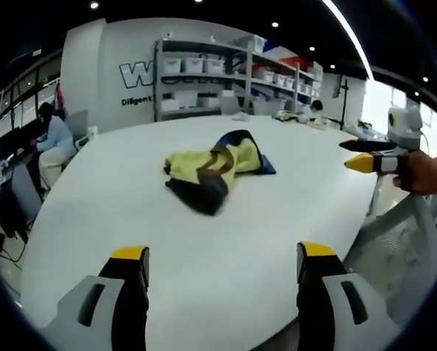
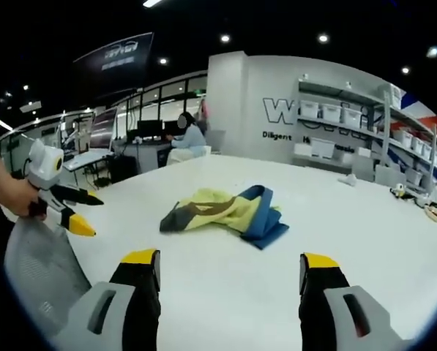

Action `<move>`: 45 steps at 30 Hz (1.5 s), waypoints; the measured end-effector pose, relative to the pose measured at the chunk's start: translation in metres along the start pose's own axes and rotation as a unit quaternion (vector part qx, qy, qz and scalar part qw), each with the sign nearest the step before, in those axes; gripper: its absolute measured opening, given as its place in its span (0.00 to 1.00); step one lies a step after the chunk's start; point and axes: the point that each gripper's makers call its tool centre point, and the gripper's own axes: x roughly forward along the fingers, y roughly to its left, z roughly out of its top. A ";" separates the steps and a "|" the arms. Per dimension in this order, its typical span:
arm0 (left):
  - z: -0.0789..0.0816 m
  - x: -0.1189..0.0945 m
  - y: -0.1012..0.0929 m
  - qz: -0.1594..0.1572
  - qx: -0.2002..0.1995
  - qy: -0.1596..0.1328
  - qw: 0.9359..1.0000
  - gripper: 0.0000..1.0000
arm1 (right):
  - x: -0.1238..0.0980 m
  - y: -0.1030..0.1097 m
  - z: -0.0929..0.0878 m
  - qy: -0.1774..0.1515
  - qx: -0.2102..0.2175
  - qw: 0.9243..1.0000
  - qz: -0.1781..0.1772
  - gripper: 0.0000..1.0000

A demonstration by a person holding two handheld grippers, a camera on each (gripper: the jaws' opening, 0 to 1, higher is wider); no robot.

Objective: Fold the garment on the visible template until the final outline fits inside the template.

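Approach step, I judge: garment [image 1: 217,170] lies crumpled mid-tabletop [image 1: 277,227], untouched, both left gripper [image 1: 224,274] and right gripper [image 2: 230,281] jaws apart and well short; next, reach in and spread it.

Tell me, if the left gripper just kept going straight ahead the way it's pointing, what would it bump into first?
Probably the crumpled yellow and blue garment on the white table. The left gripper is open and points across bare tabletop towards it, though depth is hard to judge.
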 end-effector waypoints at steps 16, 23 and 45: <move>0.012 0.016 0.010 -0.014 -0.078 -0.013 0.997 0.83 | 0.015 -0.022 -0.001 0.016 0.029 0.999 0.000 0.74; 0.026 0.056 0.019 -0.032 -0.087 -0.016 0.996 0.79 | 0.046 -0.038 0.010 0.009 0.032 0.999 0.015 0.72; 0.048 0.181 0.033 -0.084 -0.046 0.038 0.995 0.64 | 0.176 -0.072 0.006 0.057 0.004 0.996 0.069 0.56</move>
